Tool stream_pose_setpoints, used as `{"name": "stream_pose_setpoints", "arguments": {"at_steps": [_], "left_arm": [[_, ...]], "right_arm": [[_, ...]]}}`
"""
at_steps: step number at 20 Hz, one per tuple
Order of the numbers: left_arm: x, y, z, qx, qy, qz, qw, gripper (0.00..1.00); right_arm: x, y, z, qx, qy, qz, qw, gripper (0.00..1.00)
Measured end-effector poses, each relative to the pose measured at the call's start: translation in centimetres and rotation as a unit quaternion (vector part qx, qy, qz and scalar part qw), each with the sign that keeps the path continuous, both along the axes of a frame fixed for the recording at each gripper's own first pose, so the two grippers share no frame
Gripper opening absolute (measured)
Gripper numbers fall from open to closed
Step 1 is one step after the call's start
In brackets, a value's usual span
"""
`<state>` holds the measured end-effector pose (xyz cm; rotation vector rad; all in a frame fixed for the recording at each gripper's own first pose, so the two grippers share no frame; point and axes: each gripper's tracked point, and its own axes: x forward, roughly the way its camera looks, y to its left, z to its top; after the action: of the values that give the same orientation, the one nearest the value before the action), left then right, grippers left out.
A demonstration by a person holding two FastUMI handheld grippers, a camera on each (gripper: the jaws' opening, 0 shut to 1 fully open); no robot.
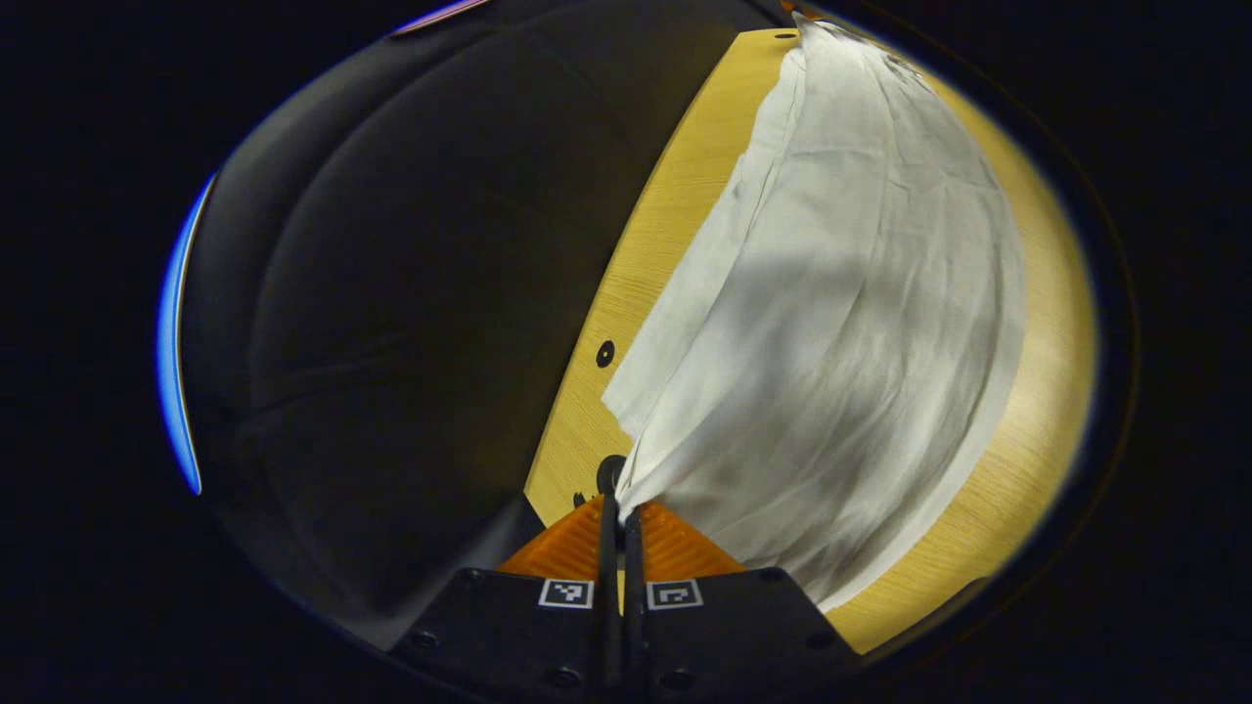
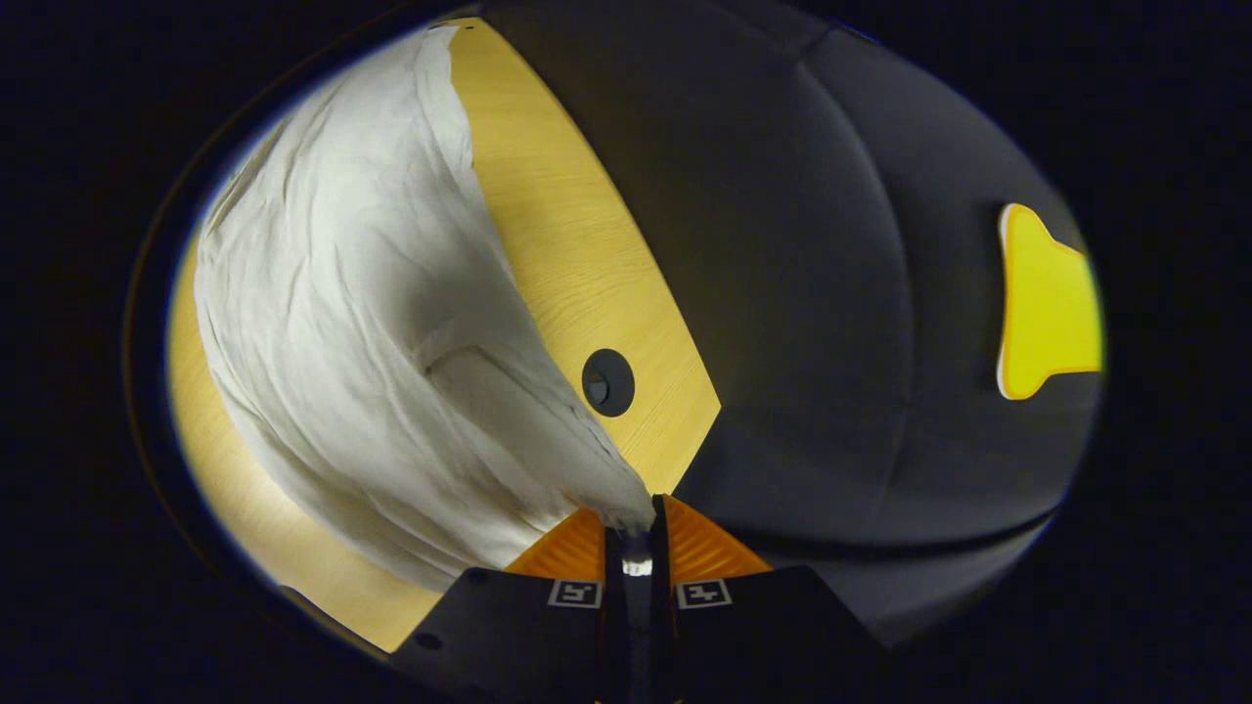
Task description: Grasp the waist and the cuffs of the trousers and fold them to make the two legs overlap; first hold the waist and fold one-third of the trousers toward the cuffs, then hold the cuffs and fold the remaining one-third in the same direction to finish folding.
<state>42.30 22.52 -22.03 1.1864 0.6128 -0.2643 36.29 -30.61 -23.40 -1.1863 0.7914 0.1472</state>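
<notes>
In the left gripper view, the booth's dark cloth wall (image 1: 411,293) takes up the left half, and a pale wooden tabletop (image 1: 665,225) with small round dark holes in it curves up beside it. The white trousers (image 1: 861,293) lie spread over that tabletop, wrinkled, running from the far top edge down toward the camera, with bare wood on both sides of the fabric. The near corner of the cloth is drawn into a point that ends right at the left gripper (image 1: 620,508), whose jaws are pressed close together with a bunched bit of the fabric pinched between them, just beside one of the round holes at the tabletop's edge. In the right gripper view, the trousers (image 2: 362,323) lie on the left over the tabletop (image 2: 577,254), creased, with a seamed panel showing near the middle of the cloth. A round dark hole (image 2: 607,382) sits in the bare wood just beside the fabric's edge. The cloth narrows down to the right gripper (image 2: 637,533), and its jaws stand close together with a small fold of white fabric caught between them. The dark wall (image 2: 861,293) lies to the right.
</notes>
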Motion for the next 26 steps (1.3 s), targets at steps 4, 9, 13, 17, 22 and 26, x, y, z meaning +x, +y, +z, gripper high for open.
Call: {"name": "stream_pose_setpoints", "arguments": {"at_steps": [4, 9, 13, 17, 22, 26], "left_arm": [[-0.9, 0.3, -1.3, -0.019, 0.013, 0.031, 0.999, 0.06], [-5.4, -0.5, -1.7, -0.206, -0.007, 0.140, 0.969, 0.14], [-10.0, 0.5, -0.7, -0.291, -0.038, 0.223, 0.930, 0.33], [-13.6, 0.1, 1.6, -0.339, -0.069, 0.247, 0.905, 0.95], [-18.3, -1.9, 6.9, -0.396, -0.131, 0.263, 0.870, 0.98], [-22.2, -4.1, 10.0, -0.424, -0.162, 0.259, 0.852, 0.98]], "right_arm": [[-0.2, -0.4, -0.3, 0.011, 0.012, -0.016, 1.000, 0.23], [-3.4, -0.1, 0.7, 0.098, -0.007, -0.069, 0.993, 0.92], [-5.9, 1.0, 1.8, 0.201, -0.035, -0.141, 0.969, 0.98], [-7.8, 1.5, 2.4, 0.295, -0.066, -0.203, 0.932, 0.98], [-8.5, 2.5, 2.9, 0.436, -0.114, -0.267, 0.852, 0.98], [-8.9, 1.5, 1.7, 0.478, -0.136, -0.317, 0.808, 0.98]]}}
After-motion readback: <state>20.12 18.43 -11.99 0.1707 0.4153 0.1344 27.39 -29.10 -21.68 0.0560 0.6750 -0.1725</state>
